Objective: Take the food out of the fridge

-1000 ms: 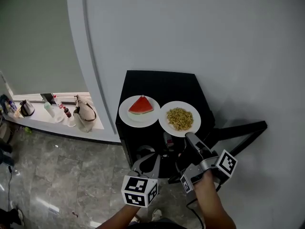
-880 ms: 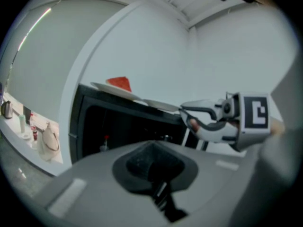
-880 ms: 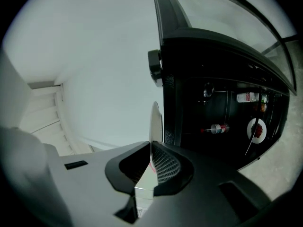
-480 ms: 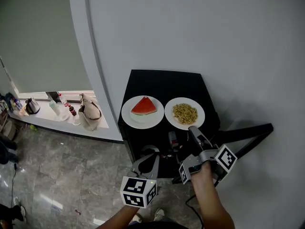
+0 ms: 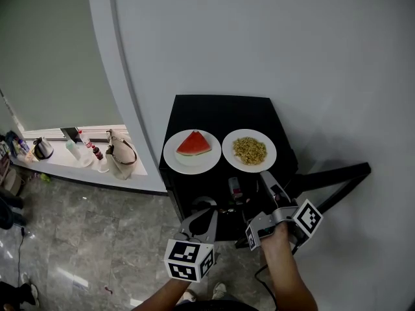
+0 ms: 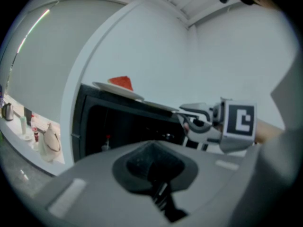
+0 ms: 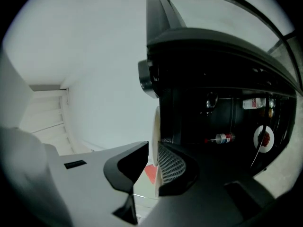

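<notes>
Plated watermelon (image 5: 193,143) and yellowish food (image 5: 249,150) rest atop black fridge (image 5: 220,112).

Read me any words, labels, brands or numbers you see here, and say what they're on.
No readable text anywhere.
Left marker cube and right marker cube: square code patterns only, no words.
Fridge bottle label: too blurred to read.
Ledge bottles: too small to read.
</notes>
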`<state>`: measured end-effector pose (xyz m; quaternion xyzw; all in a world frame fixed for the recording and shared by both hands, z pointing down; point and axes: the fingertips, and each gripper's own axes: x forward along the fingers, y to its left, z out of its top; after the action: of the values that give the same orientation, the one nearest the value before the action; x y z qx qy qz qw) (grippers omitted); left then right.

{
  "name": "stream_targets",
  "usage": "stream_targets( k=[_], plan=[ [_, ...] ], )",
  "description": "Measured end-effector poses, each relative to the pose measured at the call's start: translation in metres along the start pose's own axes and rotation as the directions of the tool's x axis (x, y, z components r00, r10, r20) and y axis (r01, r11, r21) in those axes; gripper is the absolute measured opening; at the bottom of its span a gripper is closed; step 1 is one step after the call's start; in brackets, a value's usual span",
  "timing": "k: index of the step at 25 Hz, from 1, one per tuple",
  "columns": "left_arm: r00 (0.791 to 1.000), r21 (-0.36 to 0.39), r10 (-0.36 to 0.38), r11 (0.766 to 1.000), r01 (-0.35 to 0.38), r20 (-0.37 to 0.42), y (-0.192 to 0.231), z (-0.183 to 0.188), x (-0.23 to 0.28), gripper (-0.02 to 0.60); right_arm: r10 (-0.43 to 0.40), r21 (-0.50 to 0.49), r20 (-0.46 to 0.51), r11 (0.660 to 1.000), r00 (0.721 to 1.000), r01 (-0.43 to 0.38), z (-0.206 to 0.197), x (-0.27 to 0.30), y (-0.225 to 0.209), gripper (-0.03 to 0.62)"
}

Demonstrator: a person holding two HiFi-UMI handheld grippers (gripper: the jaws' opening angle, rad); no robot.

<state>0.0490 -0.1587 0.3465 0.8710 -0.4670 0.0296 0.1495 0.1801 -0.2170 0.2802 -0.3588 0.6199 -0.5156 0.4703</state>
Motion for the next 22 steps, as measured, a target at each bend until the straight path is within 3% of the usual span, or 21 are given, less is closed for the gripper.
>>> stream_targets(
  k=[5,9,11,14,20,22],
  plan=[
    [1.0,-0.005,0.002,1.0,-0.002,0.002,0.001,-0.001,-0.005,-0.015,-0.046,-0.22,-0.063,0.975,0.997,0.031,-0.021,-0.028,-0.012,0.031],
    [1.0,0.016,0.01,1.0,-0.01,-0.008,0.001,-0.006,-0.013,-0.015,-0.145,-0.468,-0.147,0.882,0.978,0.06,-0.055,-0.047,-0.032,0.029],
    [1.0,0.027,0.015,1.0,-0.014,-0.012,0.002,-0.009,-0.02,-0.015,-0.214,-0.583,-0.167,0.808,0.962,0.079,-0.071,-0.059,-0.044,0.028],
    [1.0,0.033,0.024,0.999,-0.024,-0.01,0.004,-0.013,-0.03,-0.015,-0.268,-0.734,-0.199,0.678,0.943,0.037,-0.094,-0.068,-0.05,0.022],
    [0.999,0.059,0.036,0.998,-0.036,-0.01,0.001,-0.024,-0.042,-0.015,-0.361,-0.936,-0.211,0.343,0.908,-0.081,-0.128,-0.085,-0.061,0.008],
    [0.999,0.06,0.033,0.998,-0.032,-0.013,0.0,-0.027,-0.045,-0.015,-0.378,-0.951,-0.206,0.297,0.903,-0.092,-0.133,-0.089,-0.065,0.006]
  ],
)
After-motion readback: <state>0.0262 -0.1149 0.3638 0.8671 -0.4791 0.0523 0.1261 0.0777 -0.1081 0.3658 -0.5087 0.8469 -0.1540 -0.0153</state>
